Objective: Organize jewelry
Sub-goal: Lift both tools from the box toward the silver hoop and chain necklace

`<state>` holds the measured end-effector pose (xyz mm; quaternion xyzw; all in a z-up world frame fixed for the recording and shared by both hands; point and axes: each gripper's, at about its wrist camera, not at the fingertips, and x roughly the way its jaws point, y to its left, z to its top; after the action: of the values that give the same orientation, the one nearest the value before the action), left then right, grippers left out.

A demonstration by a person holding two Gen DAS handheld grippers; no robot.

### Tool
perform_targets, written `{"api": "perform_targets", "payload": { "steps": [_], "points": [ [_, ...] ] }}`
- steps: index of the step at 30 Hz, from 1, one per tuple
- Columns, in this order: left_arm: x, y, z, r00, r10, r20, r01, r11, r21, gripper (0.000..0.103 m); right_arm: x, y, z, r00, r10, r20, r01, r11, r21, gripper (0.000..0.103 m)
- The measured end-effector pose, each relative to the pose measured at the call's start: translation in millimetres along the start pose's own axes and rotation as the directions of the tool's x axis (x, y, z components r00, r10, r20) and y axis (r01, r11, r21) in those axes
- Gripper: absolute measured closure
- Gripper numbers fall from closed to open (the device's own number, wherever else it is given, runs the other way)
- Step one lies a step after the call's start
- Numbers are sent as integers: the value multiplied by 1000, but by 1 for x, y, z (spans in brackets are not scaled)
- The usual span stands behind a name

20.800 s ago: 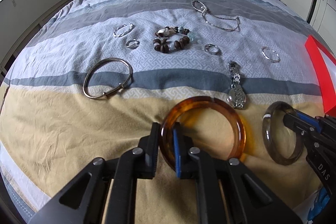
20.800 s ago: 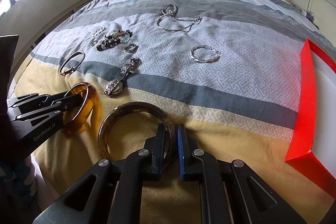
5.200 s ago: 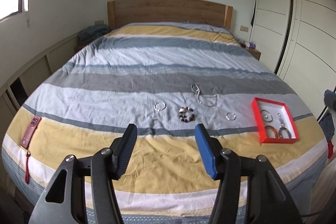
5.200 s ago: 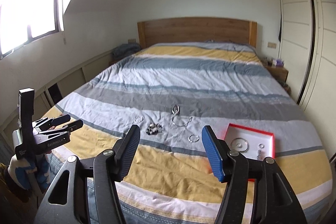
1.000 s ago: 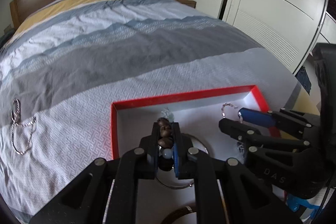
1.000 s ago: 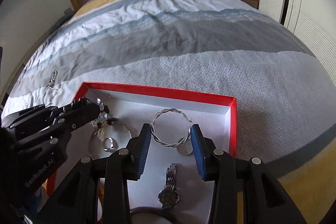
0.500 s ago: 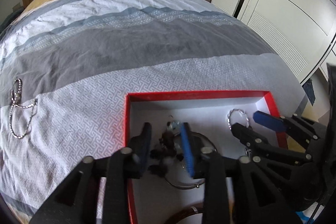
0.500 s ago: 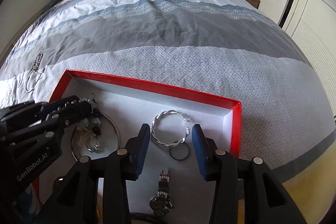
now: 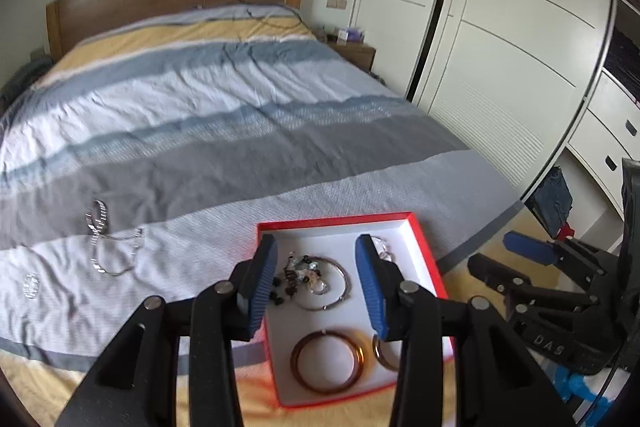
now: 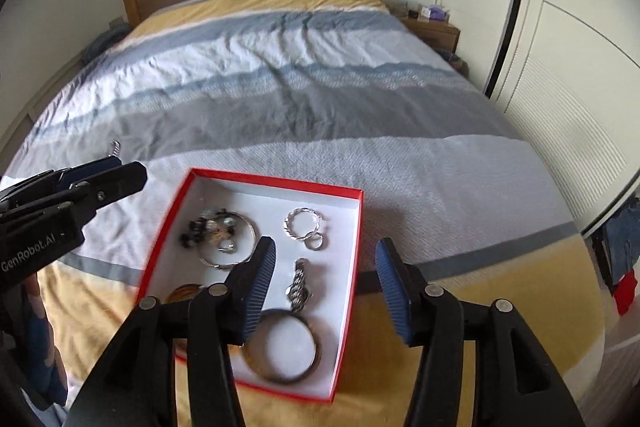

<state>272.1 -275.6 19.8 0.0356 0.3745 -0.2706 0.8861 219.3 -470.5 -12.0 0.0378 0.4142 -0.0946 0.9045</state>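
Since half a second ago both grippers have been lifted back from the red box (image 9: pixel 420 241), and the bead bracelet (image 9: pixel 289 277) has been left inside it, toward its far left corner, overlapping a thin silver bangle (image 9: pixel 334 287). Left gripper (image 9: pixel 316 283): spread wide, nothing held. Right gripper (image 10: pixel 326 285): spread wide, nothing held.

Remaining on the bed (image 9: pixel 240 155), well left of the box: a silver chain necklace (image 9: pixel 108 247) and a small silver ring (image 9: pixel 31 283) near the left edge.

Handling judgement, necklace: light, limp, fine-linked; it is expected to drape and swing once lifted, and may snag the quilt weave. A pinch is best taken where the links are bunched at its far end, not on a single strand. Ring: stiff, smooth, likely slippery; its band is best pinched across the rim, pressed slightly into the soft quilt.
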Motion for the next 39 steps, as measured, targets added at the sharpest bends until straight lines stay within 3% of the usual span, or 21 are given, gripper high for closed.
{"api": "perform_targets", "payload": {
  "steps": [7, 10, 21, 29, 33, 39],
  "points": [
    [-101, 10, -18, 995, 74, 67, -75, 997, 13, 63, -96, 22, -19, 994, 32, 101, -35, 999, 20, 41],
    [-139, 17, -33, 989, 115, 91, -116, 993, 5, 56, -129, 37, -31, 990, 57, 132, -59, 998, 11, 38],
    [-256, 61, -91, 944, 276, 182, -266, 961, -78, 51, -227, 92, -68, 961, 141, 236, -134, 990, -47, 34],
    [-304, 131, -132, 905, 383, 183, -351, 918, -185, 51, -246, 138, -77, 951, 196, 239, -174, 978, -112, 29],
    [-308, 159, -152, 888, 430, 164, -394, 894, -215, 50, -239, 161, -72, 948, 225, 227, -193, 969, -157, 27],
    [-279, 204, -189, 890, 452, 66, -422, 868, -261, 45, -197, 197, -67, 947, 280, 159, -245, 947, -209, 23]
  ]
}}
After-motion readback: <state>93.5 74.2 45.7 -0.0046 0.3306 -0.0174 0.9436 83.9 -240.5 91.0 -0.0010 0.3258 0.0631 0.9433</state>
